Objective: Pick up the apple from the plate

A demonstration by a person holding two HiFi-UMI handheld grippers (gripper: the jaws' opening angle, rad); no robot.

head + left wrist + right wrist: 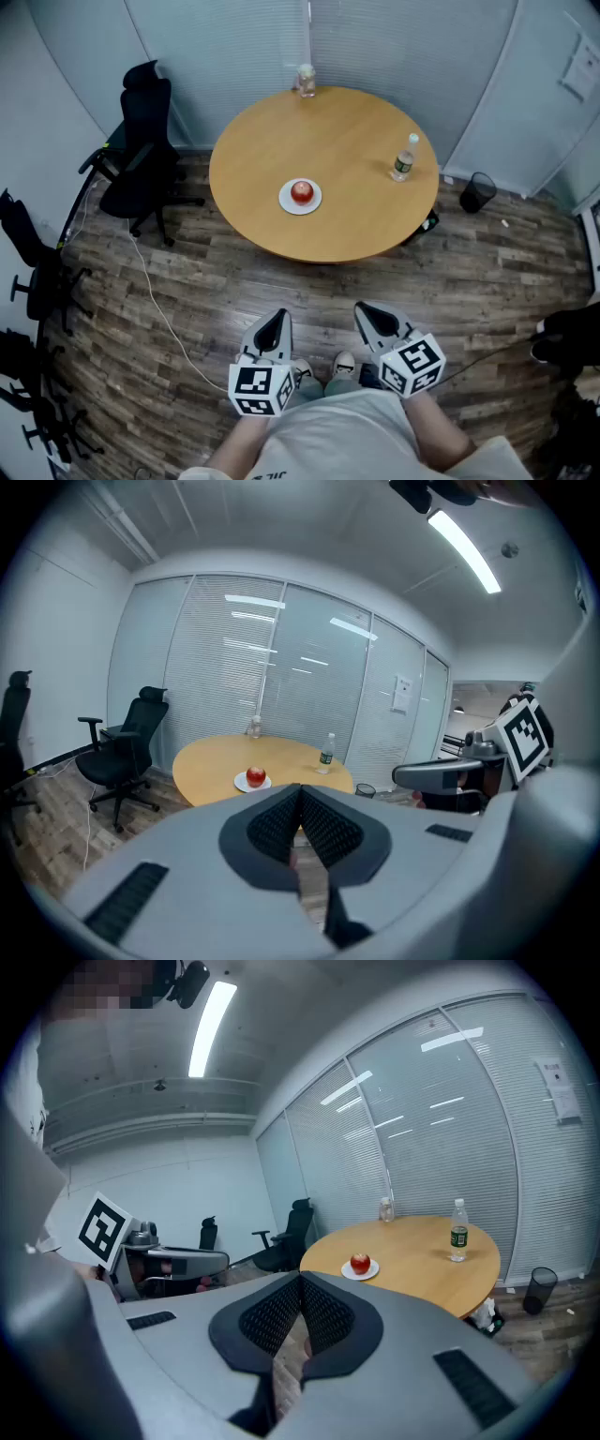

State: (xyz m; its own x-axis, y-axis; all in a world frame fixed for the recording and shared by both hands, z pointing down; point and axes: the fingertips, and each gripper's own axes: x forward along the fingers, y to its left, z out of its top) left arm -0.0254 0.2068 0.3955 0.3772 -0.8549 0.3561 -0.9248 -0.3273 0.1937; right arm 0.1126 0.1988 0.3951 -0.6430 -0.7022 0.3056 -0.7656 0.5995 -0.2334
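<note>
The apple (pixel 301 192) is red, round and whole, with a lighter patch on its upper skin. It rests at the centre of the plate (pixel 285 200), touching it. The plate is small, white and round, and lies flat on the round wooden desk (pixel 347 141), on the near left part, inside the edge.
</note>
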